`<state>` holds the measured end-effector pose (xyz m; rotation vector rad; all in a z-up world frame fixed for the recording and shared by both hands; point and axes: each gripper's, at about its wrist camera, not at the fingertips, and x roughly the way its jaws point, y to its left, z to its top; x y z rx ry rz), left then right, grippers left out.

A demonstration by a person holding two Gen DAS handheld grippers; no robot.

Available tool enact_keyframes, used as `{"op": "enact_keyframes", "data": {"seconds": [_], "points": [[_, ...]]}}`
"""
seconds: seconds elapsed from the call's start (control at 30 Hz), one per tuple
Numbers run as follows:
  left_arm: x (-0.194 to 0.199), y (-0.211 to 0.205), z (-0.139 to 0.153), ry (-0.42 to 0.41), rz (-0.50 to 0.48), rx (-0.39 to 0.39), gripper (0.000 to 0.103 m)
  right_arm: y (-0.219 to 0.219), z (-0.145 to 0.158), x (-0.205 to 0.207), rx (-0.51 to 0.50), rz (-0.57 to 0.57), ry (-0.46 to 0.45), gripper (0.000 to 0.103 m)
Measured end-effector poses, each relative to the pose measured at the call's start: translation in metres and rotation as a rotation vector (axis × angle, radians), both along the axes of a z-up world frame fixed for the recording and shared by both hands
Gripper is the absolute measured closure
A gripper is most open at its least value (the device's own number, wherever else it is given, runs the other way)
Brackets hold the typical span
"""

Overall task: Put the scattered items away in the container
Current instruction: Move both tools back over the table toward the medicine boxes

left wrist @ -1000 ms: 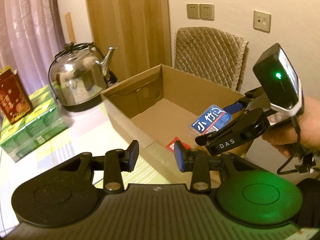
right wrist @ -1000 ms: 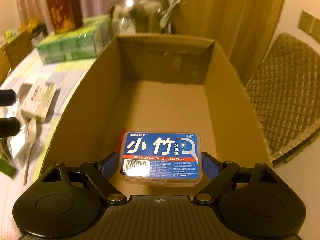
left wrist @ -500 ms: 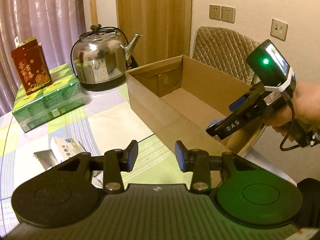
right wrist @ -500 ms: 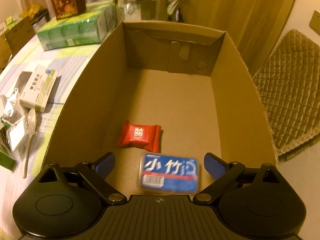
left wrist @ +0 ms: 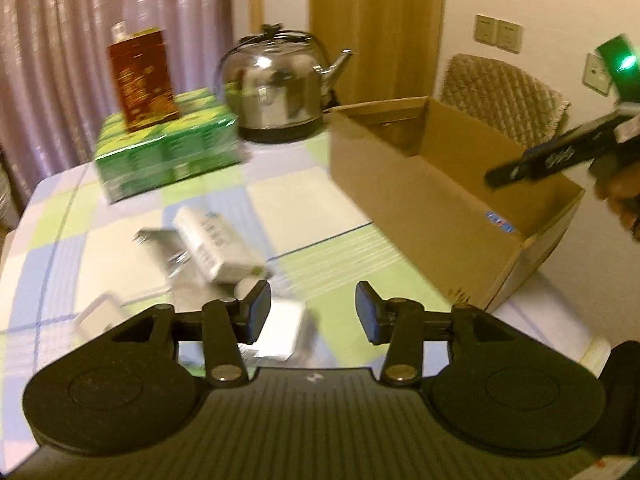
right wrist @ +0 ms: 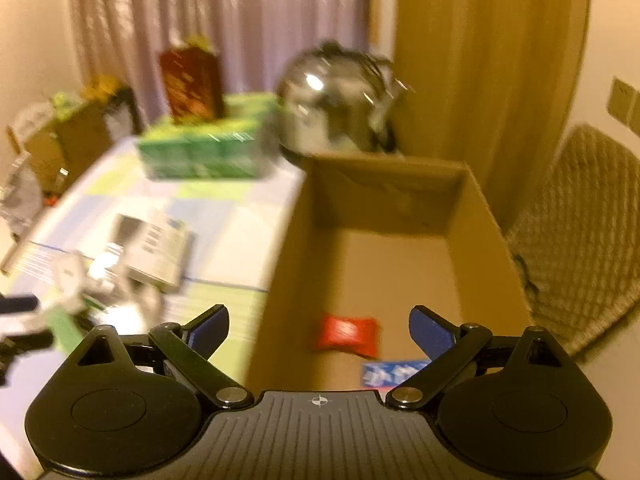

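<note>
Blue floss pick box (right wrist: 394, 374) lies flat on the floor of the cardboard box (right wrist: 490, 216), blurry, right next to a red candy (right wrist: 346, 335). Right gripper (right wrist: 319, 330) hangs over the box's near end, spread wide, holding nothing. Left gripper (left wrist: 311, 316) is open too, over the white carton (left wrist: 214, 244) and foil packets (left wrist: 280, 330) on the table (left wrist: 304, 208). Kettle (left wrist: 276, 86) sits past the box's far end.
</note>
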<state>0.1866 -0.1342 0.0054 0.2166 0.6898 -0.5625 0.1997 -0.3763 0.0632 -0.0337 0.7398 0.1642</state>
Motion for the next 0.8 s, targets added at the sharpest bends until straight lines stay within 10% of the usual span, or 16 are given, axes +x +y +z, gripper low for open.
{"op": "enact_keyframes", "data": {"seconds": [0.8], "points": [[-0.017,0.159,-0.038,0.047,0.165,0.129,0.009,0.147,-0.072,-0.022,-0.057,0.350,0.108,0.002]]}}
